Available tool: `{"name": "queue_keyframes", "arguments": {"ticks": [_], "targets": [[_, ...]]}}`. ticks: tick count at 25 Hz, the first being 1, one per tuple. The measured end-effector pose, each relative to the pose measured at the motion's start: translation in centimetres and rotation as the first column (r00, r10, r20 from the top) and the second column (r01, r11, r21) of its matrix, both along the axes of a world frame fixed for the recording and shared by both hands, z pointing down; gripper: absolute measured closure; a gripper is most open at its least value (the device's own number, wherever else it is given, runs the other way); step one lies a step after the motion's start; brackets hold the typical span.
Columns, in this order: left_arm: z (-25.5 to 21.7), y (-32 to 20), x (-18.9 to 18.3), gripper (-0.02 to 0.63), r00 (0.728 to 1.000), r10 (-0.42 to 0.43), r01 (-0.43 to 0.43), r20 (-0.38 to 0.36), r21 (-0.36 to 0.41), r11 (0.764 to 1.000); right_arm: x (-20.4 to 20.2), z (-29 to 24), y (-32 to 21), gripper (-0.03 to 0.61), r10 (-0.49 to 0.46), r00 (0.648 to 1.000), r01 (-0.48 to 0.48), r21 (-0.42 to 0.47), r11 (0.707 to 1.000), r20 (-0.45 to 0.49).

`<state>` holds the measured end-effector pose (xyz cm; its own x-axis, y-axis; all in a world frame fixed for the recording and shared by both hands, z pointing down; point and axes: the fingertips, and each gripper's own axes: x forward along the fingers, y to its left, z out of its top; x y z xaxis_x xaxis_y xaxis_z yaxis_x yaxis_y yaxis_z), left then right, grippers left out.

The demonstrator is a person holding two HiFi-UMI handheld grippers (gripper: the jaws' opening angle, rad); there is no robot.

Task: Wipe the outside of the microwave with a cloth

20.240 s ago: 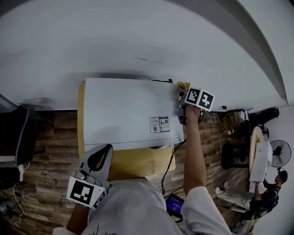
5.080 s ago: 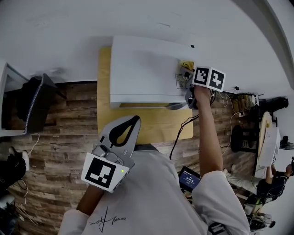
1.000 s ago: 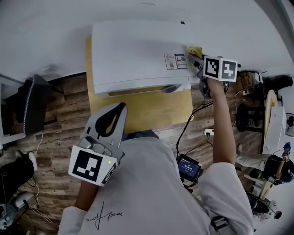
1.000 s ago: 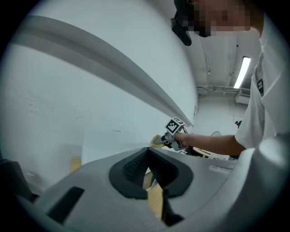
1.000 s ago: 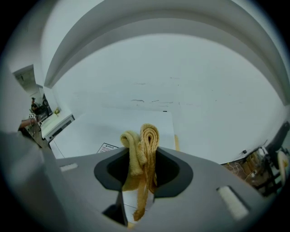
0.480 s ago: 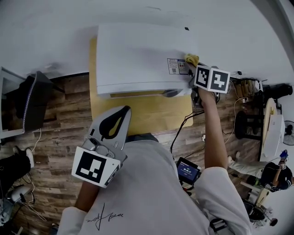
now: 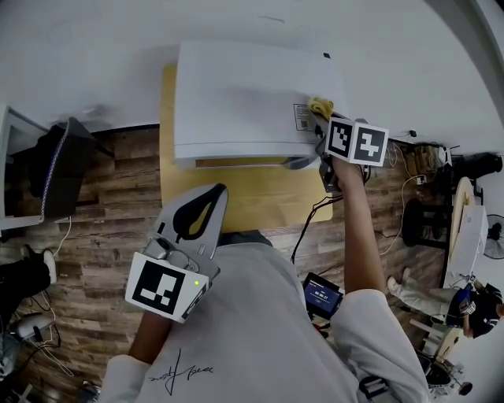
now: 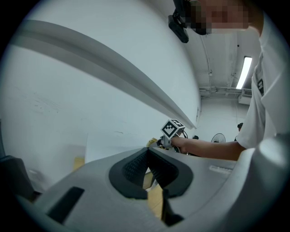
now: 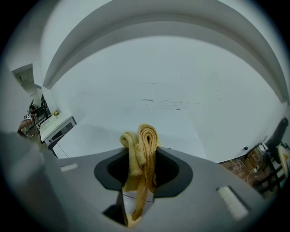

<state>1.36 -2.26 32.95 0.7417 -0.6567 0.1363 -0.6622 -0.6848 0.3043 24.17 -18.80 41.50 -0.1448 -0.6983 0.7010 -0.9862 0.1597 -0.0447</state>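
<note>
A white wall runs behind the microwave, and a wood-plank floor spreads to its left and front. The microwave is a white box standing on a yellowish tabletop, pushed towards the back so that a bare strip of the top shows in front of its door.

The left tongs hang in front of the microwave, well apart from it, over the tabletop's front edge near the person's white shirt. Their dark pads meet at the tips with nothing between them.

The right tongs are at the microwave's right side, up by its top edge, at the end of an outstretched arm. They are clamped on a folded yellow cloth, whose rolled end sticks out past the tips. The cloth sits at the right edge of the microwave's top, just beside a small printed label. A black cable hangs off the tabletop below the microwave's right front corner.
</note>
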Motion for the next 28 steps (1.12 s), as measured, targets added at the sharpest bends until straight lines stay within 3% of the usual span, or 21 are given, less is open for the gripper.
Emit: {"name": "queue_keyframes", "arguments": {"ticks": [15,28], "targets": [[-0.5,0.8,-0.5,0.626,1.000,0.001,-0.001,0.001,0.015,1.000,-6.0,-0.3,0.5,0.446,-0.079,0.994,0.079,0.005,0.997,0.074],[-0.4,1.0,-1.8,0.626,1.000,-0.019,0.019,0.002,0.019,1.000,-14.3,-0.2,0.5,0.446,-0.214,0.971,0.213,0.028,0.977,0.105]]}}
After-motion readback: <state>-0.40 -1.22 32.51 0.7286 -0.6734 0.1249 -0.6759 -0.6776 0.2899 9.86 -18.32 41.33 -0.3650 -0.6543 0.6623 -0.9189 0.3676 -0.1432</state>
